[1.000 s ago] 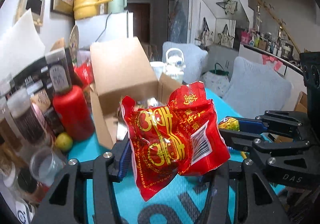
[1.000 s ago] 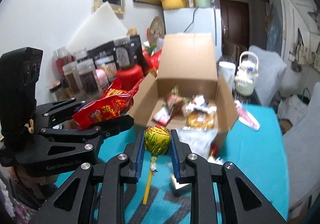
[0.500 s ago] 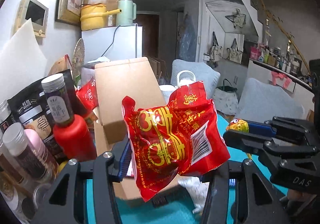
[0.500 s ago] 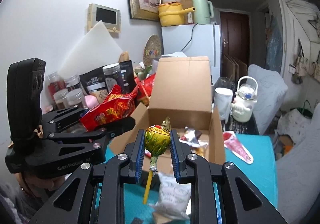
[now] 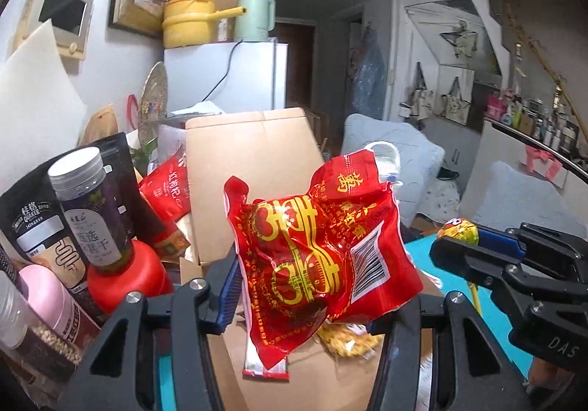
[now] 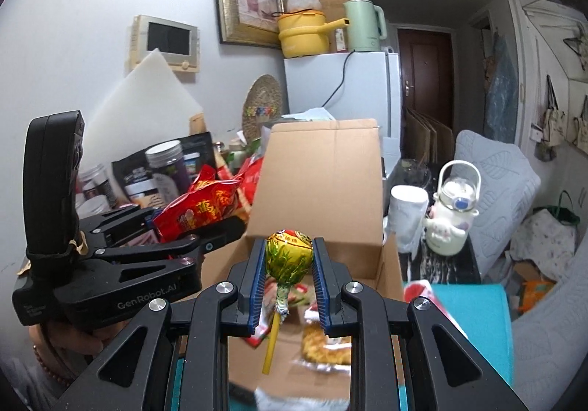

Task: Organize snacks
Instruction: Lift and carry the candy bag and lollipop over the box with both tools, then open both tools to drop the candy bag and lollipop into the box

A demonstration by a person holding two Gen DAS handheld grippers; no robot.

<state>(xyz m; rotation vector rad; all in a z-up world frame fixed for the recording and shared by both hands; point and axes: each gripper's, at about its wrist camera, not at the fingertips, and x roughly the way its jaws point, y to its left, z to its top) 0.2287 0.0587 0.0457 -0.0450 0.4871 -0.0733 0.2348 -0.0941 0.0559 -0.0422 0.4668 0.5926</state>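
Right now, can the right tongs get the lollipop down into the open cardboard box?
Probably yes. The right tongs, shut on the lollipop, hang over the cardboard box opening; snacks lie below, nothing blocks the drop. The left tongs sit off to the side.

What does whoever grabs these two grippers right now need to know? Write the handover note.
Left gripper: shut on the red snack bag, held above the cardboard box.
Right gripper: shut on the lollipop, stick hanging down, also over the box.
Box: open, back flap up, several snacks already inside.
Done: both items picked up and brought to the box.
Left: probably release both into the box, then check the teal table for more.
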